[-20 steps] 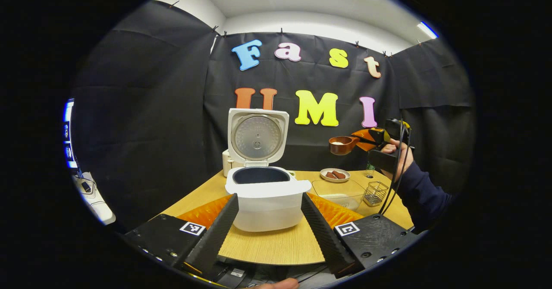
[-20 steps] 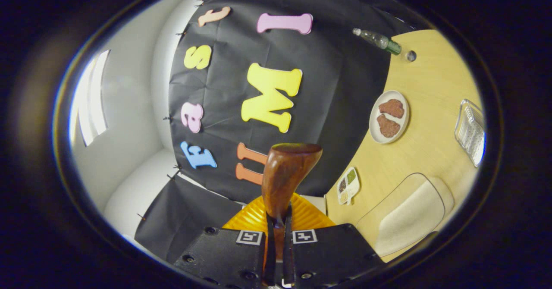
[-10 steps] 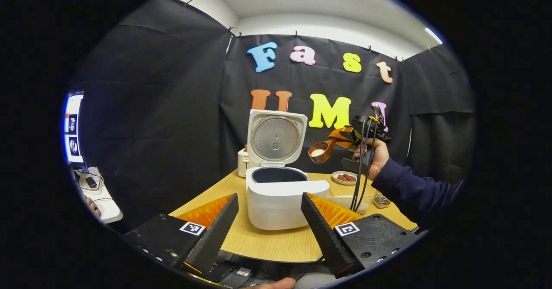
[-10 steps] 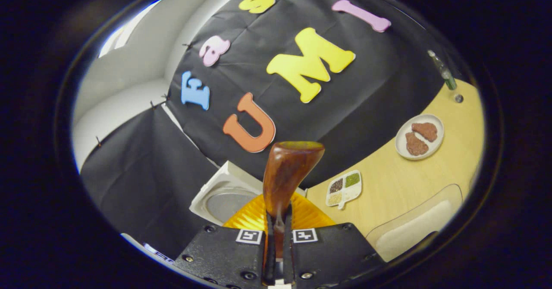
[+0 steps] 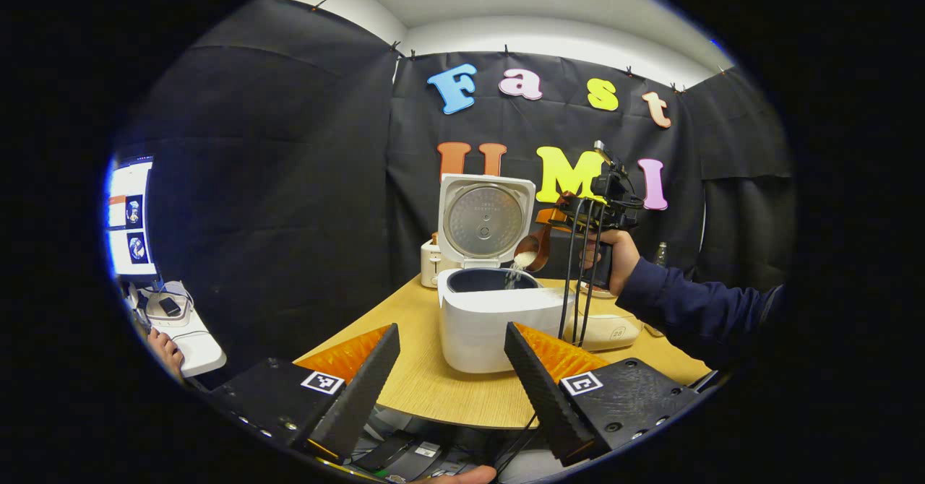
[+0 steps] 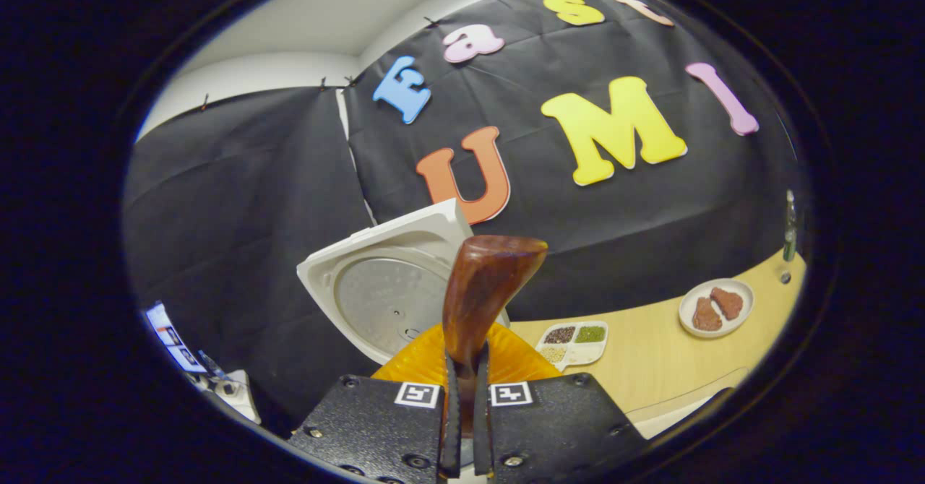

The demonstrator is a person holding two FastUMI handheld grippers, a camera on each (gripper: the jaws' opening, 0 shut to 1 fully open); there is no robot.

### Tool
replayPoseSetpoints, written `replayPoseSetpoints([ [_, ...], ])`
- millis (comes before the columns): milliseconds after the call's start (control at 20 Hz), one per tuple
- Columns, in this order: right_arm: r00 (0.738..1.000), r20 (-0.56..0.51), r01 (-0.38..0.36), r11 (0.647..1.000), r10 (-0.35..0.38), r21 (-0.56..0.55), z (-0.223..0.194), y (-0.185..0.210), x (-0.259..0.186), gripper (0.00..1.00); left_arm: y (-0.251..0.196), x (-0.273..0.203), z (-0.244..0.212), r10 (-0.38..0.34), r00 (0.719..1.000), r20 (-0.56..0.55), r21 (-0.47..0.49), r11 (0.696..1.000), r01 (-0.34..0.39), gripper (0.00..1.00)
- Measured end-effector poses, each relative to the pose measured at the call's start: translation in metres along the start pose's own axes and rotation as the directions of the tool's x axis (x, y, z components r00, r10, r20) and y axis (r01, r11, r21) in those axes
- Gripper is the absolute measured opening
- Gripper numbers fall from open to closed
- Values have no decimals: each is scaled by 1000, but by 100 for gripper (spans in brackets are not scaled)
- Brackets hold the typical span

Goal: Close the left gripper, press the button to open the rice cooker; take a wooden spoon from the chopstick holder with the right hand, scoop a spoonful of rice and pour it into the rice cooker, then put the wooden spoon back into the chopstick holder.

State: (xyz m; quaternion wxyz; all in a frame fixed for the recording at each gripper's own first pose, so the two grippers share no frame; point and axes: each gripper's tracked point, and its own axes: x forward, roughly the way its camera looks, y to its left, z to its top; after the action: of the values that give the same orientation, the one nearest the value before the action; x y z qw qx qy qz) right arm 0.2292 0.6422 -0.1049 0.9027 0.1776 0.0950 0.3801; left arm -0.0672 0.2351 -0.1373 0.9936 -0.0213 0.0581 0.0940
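Bench (image 5: 433,390) of pale wood, black cloth walls, white ceiling. We see the rice cooker (image 5: 498,318) on it, lid up. Our right claw (image 6: 462,426) clamps the wooden spoon (image 6: 485,289), tipped over the pot with rice (image 5: 522,260) spilling in. Left claw (image 5: 452,376) spread open, holding nothing. Plate (image 6: 715,307) and divided dish (image 6: 574,341) sit near the back wall.

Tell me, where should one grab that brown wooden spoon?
By its narrow handle end, from behind and away from the bowl. The right gripper pinches the brown wooden spoon there, which leaves the wide bowl free to tip rice into the white rice cooker.
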Motion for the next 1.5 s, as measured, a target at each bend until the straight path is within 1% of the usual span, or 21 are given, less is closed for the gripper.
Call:
replayPoseSetpoints([
  [100, 1000, 13, -13, 994, 14, -104, -5, 15, -1, 12, 0, 0, 1, 1, 1000, 12, 4, 1000, -1, 94],
  [150, 1000, 22, -16, 986, 20, -165, -4, 23, -1, 12, -3, 2, 0, -3, 1000, 10, 2, 1000, 3, 94],
  [300, 997, 59, -22, 938, 45, -345, -2, 42, -1, 12, -12, 3, -5, -17, 1000, -3, 9, 1000, 17, 94],
  [450, 994, 77, -34, 897, 75, -441, -5, 61, -8, 12, -13, 4, -3, -19, 1000, -4, 29, 999, 19, 93],
  [600, 992, 91, -27, 863, 85, -505, -7, 70, -12, 13, -15, 2, -1, -19, 1000, 2, 37, 999, 19, 94],
  [750, 991, 115, 2, 845, 71, -535, -4, 69, -16, 12, -15, 2, -4, -20, 1000, 0, 36, 999, 20, 94],
  [850, 987, 151, 44, 823, 51, -567, 9, 63, -19, 13, -15, 1, -3, -16, 1000, 1, 37, 999, 16, 94],
  [950, 985, 164, 58, 807, 48, -588, 14, 60, -25, 13, -18, 0, -3, -22, 1000, 0, 35, 999, 22, 94],
  [1100, 980, 198, 103, 799, 20, -593, 25, 48, -40, 13, -26, 3, 0, -45, 999, 9, 34, 998, 44, 94],
  [1250, 973, 230, 147, 800, -12, -581, 36, 30, -54, 13, -35, 9, -4, -57, 998, -7, 27, 998, 57, 94],
  [1400, 970, 241, 161, 825, -31, -542, 49, 7, -72, 13, -44, 14, -4, -71, 997, -12, 34, 997, 72, 94],
  [1500, 966, 253, 184, 838, -57, -514, 59, -13, -90, 13, -51, 16, -3, -76, 997, -8, 40, 996, 77, 94],
])
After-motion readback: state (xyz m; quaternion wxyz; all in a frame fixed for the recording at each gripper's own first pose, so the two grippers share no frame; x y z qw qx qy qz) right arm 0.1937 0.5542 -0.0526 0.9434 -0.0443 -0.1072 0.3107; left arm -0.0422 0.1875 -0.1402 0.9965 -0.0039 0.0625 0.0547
